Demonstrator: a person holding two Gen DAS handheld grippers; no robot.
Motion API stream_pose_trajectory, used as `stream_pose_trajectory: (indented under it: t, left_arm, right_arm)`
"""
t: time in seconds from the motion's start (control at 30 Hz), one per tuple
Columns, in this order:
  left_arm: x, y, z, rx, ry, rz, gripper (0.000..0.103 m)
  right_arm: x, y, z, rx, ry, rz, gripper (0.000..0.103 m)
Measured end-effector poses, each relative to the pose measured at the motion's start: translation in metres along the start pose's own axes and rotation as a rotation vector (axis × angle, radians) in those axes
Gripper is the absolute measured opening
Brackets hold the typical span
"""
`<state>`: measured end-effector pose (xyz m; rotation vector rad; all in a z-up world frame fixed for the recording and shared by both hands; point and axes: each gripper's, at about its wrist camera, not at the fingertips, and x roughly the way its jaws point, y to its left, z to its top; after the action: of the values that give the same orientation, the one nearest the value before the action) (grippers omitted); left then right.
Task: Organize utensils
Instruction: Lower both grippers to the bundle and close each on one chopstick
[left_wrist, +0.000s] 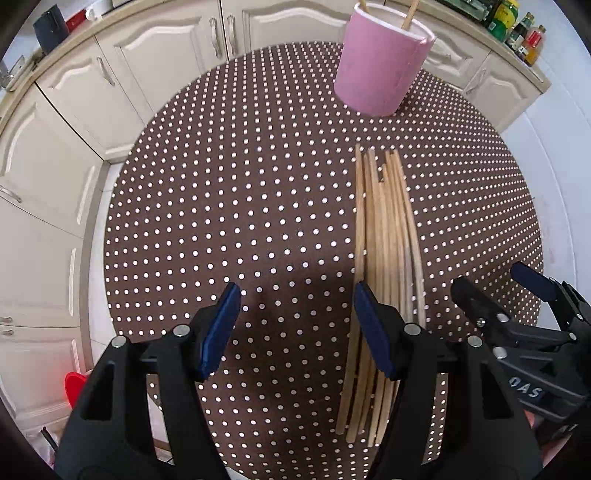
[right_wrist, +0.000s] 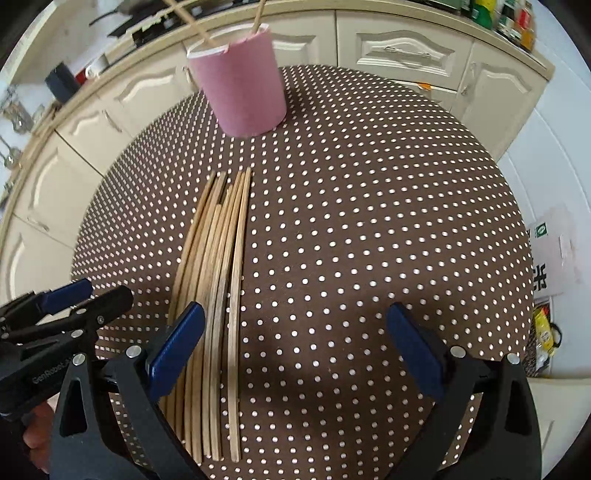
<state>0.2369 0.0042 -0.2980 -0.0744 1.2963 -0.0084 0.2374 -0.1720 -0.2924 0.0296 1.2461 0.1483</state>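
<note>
Two open grippers, left (left_wrist: 297, 328) and right (right_wrist: 295, 350), over dotted brown tablecloth (left_wrist: 221, 221), cream cabinets (left_wrist: 155, 62) behind.

Our left wrist view looks steeply down, close over the round dotted table (left_wrist: 258, 184), our right wrist view likewise from alongside, both sharing the chopstick bundle (left_wrist: 384, 236) (right_wrist: 218, 258) and pink holder (left_wrist: 380, 62) (right_wrist: 240, 85), cabinets (left_wrist: 173, 55) beyond.

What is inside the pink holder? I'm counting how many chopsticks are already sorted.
Two wooden chopsticks stick up out of the pink holder, leaning apart. Its wall hides their lower ends and anything shorter inside. The rest of the chopsticks lie bundled on the dotted tablecloth.
</note>
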Motion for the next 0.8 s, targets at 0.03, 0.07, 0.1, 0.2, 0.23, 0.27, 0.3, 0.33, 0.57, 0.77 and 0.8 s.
stream_pose_trajectory:
  t: [0.03,0.07,0.1,0.2,0.23,0.27,0.3,0.33,0.57,0.77,0.8]
  left_arm:
    - [0.003,0.002,0.001,0.001,0.008,-0.004,0.063]
    - [0.006,0.003,0.001,0.003,0.015,-0.006,0.063]
    - [0.007,0.003,0.001,0.005,0.020,-0.008,0.063]
    - [0.014,0.005,0.003,0.015,0.040,-0.019,0.063]
    - [0.016,0.005,0.003,0.019,0.044,-0.017,0.063]
    - [0.018,0.005,0.004,0.022,0.050,-0.014,0.063]
    - [0.020,0.005,0.005,0.022,0.056,-0.014,0.063]
    - [0.021,0.006,0.006,0.021,0.061,-0.012,0.063]
    - [0.028,0.006,0.018,0.039,0.081,-0.055,0.063]
    - [0.038,-0.002,0.031,0.053,0.098,-0.090,0.063]
    - [0.040,-0.004,0.034,0.057,0.100,-0.097,0.063]
  right_arm:
    - [0.003,0.001,0.000,-0.004,0.002,-0.009,0.095]
    - [0.006,0.004,0.000,-0.011,0.006,-0.035,0.095]
    - [0.009,0.006,0.000,-0.019,0.009,-0.061,0.095]
    - [0.019,0.012,0.000,-0.056,0.022,-0.099,0.095]
    - [0.021,0.012,-0.001,-0.055,0.025,-0.105,0.094]
    - [0.024,0.013,-0.001,-0.054,0.026,-0.113,0.094]
    - [0.026,0.013,-0.001,-0.053,0.026,-0.126,0.093]
    - [0.029,0.013,0.000,-0.049,0.029,-0.132,0.092]
    - [0.035,0.012,0.008,-0.033,0.024,-0.090,0.066]
    - [0.034,0.003,0.024,-0.020,0.010,-0.035,0.012]
    - [0.035,0.001,0.025,-0.007,0.011,-0.022,0.007]
